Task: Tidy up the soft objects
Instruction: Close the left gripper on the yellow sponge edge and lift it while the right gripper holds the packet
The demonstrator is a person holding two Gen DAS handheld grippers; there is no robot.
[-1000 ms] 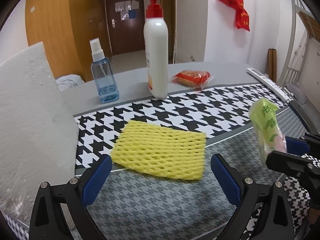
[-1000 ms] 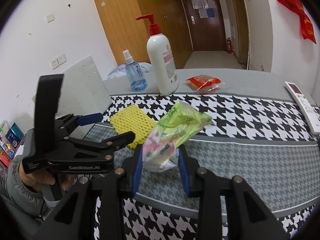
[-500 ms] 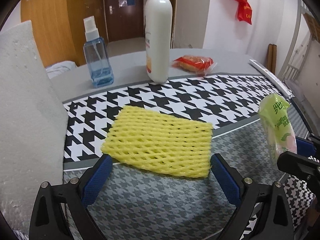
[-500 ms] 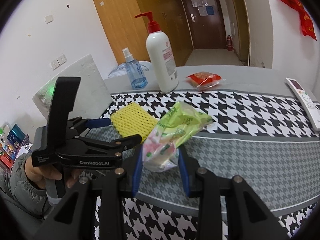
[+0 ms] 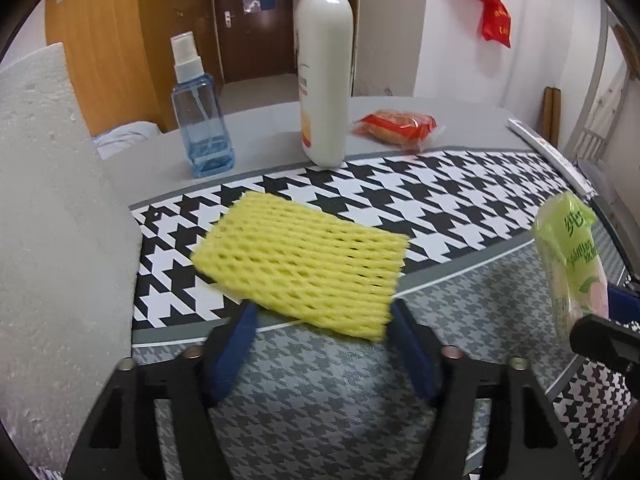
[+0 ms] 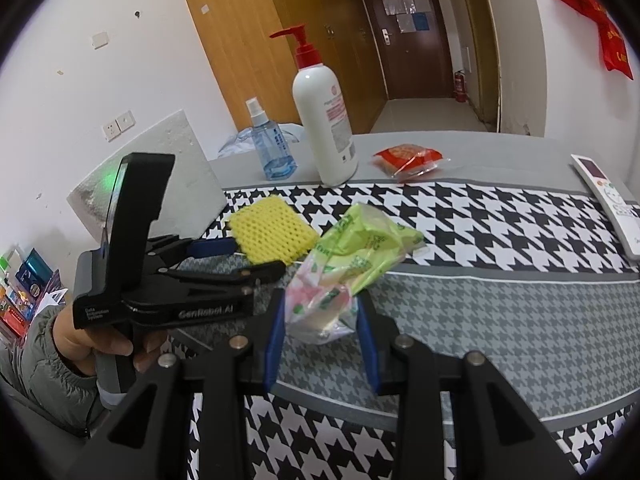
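Houndstooth-covered table (image 5: 460, 208), bottles along far edge. Right gripper (image 6: 320, 332) jaws clamped on green tissue pack (image 6: 352, 256), held above table. Left gripper (image 5: 320, 344) jaws wide, straddling near edge of yellow foam net (image 5: 304, 268) near left edge; not gripped. Nothing sorted yet, apparently.

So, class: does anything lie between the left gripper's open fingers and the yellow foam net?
Nothing visible does. The left gripper is open, its fingertips flanking the near edge of the yellow foam net; only bare houndstooth cloth lies between them.
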